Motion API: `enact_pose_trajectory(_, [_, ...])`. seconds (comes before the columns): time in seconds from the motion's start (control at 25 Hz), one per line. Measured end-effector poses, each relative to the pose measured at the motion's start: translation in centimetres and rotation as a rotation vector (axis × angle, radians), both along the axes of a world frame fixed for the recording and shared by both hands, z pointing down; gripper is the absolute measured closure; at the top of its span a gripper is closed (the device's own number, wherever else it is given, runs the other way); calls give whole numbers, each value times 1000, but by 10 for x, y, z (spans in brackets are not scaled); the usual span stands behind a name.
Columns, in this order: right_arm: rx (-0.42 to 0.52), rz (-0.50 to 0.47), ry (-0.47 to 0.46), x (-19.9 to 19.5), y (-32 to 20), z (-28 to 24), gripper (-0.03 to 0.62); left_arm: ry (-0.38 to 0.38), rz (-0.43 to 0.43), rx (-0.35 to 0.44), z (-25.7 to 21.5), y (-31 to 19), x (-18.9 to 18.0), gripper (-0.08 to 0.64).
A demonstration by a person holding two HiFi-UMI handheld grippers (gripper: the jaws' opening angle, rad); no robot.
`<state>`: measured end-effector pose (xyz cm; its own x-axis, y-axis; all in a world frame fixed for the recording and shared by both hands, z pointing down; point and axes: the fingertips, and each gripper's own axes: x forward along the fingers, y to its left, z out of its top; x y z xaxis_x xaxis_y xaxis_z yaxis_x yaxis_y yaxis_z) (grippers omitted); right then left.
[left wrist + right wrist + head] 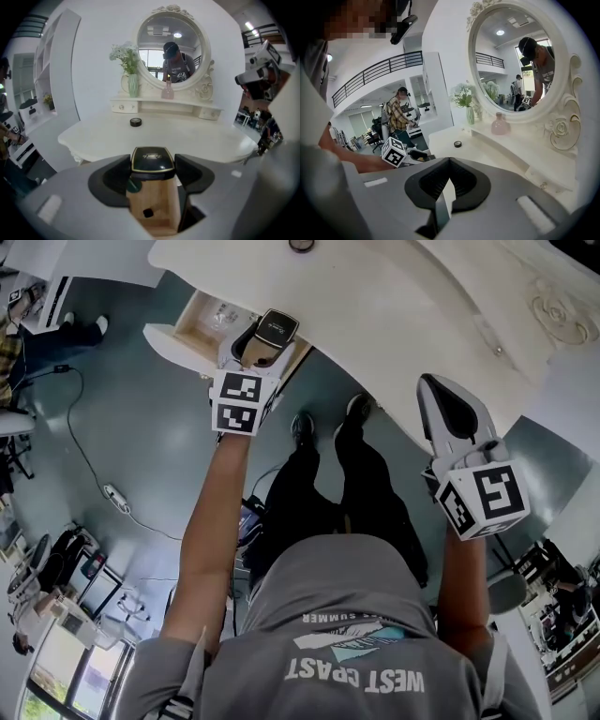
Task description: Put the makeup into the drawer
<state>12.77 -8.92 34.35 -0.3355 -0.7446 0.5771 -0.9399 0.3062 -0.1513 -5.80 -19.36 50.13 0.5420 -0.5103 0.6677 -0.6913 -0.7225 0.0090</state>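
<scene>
1. Your left gripper (153,171) has its fingers spread wide, pinching the square black makeup compact with gold edging (152,159) by its two sides. The compact sits level between them.
2. The compact hangs over the open, wood-lined drawer (192,326), which juts out from under the white dressing-table worktop (197,136) at about 11 o'clock in the head view. In the left gripper view the drawer's wooden floor shows directly beneath the compact. A small dark item and a round green one already lie in the drawer.
3. Your right gripper (448,163) is at about 2 o'clock in the head view. Its fingers are pressed together on nothing.
4. This looks like the delivery step: the compact has reached the drawer but is not yet set down.
5. Next, you probably need to lower it straight down onto bare wood, clear of the two items and of the worktop edge at 12 o'clock. Spread the fingers only once the compact rests.
6. A small round black tin (135,122) sits on the worktop at 12 o'clock from your left gripper. It may be the next piece to fetch.
</scene>
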Motion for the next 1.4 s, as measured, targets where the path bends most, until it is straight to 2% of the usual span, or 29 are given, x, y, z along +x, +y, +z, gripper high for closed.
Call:
enact_pose_trajectory(0.84, [-18,-129,20,-73,-9,9,591,3,-165,-19,18,9,-99,268])
enact_pose_trajectory(1.4, [-26,-187,32,-95,-7,15,591,9,-237,-33,29,17,-130,268])
